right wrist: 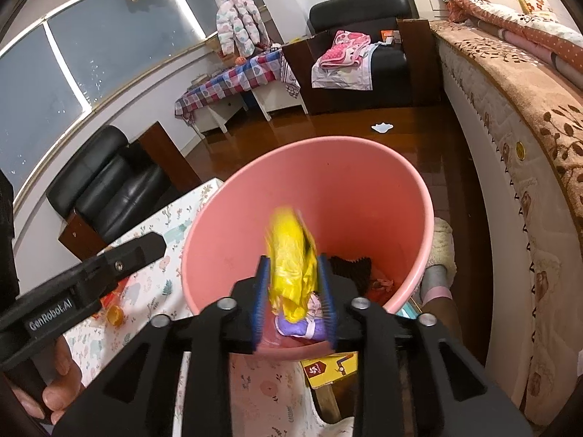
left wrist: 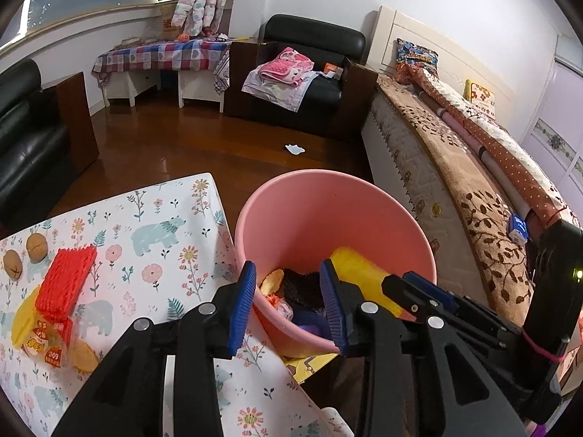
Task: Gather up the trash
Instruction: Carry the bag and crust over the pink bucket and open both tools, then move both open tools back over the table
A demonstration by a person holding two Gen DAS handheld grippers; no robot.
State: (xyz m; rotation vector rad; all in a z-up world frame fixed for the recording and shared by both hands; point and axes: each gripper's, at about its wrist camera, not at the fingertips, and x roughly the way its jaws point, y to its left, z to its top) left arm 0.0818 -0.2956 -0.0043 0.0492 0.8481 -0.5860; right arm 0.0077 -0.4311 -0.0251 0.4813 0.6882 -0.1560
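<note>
The pink bucket (right wrist: 309,196) stands at the corner of the table with the bear-and-flower cloth (left wrist: 153,240), and everything here is placed from it. Over its mouth the right gripper (right wrist: 294,291) pinches a yellow wrapper (right wrist: 291,255) between its blue pads; the wrapper is blurred, its upper end sticking up past the fingertips (right wrist: 263,273). In the left wrist view that wrapper (left wrist: 359,266) shows inside the bucket (left wrist: 328,211), just beyond the right gripper (left wrist: 419,287).

The left gripper (left wrist: 288,302) hangs over the near rim of the bucket with its jaws spread and nothing between them. Down in the bucket lie a dark ridged piece (left wrist: 300,286), a round biscuit (left wrist: 271,280) and a purple wrapper (right wrist: 300,326).

On the table to the left of the bucket sit a red ridged block (left wrist: 65,284), a yellow snack packet (left wrist: 40,338) touching it, and two walnuts (left wrist: 36,247) farther back. On the wooden floor beyond the bucket lies a small white scrap (left wrist: 294,149). A bed (left wrist: 455,189) runs along the bucket's right side.
</note>
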